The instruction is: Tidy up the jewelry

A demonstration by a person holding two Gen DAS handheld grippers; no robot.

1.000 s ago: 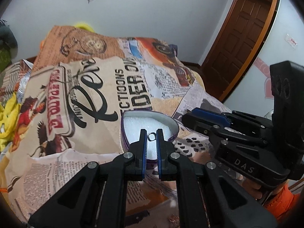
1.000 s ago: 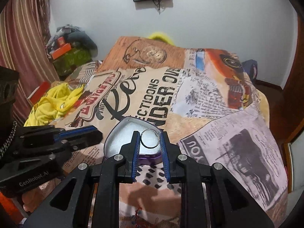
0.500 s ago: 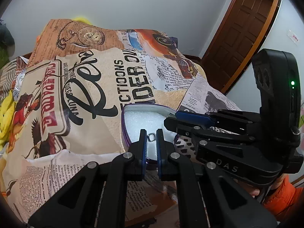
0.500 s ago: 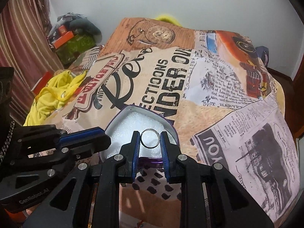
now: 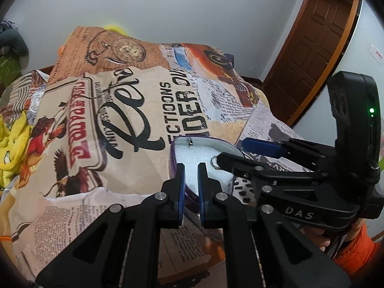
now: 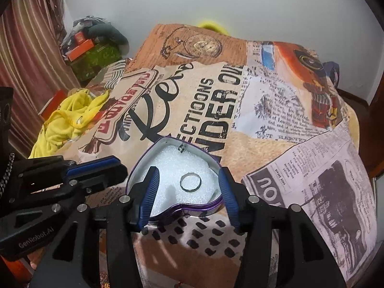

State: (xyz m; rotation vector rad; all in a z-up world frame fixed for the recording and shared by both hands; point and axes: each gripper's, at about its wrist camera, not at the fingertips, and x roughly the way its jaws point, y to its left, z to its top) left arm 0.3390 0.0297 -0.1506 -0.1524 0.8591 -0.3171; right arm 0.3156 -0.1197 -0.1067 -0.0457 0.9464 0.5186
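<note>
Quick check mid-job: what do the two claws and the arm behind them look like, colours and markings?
Both are matte black plastic linkages with silver rivets and ribbed blue finger pads. The right claw carries white "DAS" lettering and a boxy black housing with a green light, seen from the left wrist camera. The left claw reads "GenRobot.AI". An orange sleeve shows behind the right one.

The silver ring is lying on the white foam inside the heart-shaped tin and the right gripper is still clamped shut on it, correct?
Not quite. The silver ring does lie on the white foam in the heart-shaped tin, but the right gripper is open, fingers spread either side, not touching it. The right wrist view shows this.
</note>
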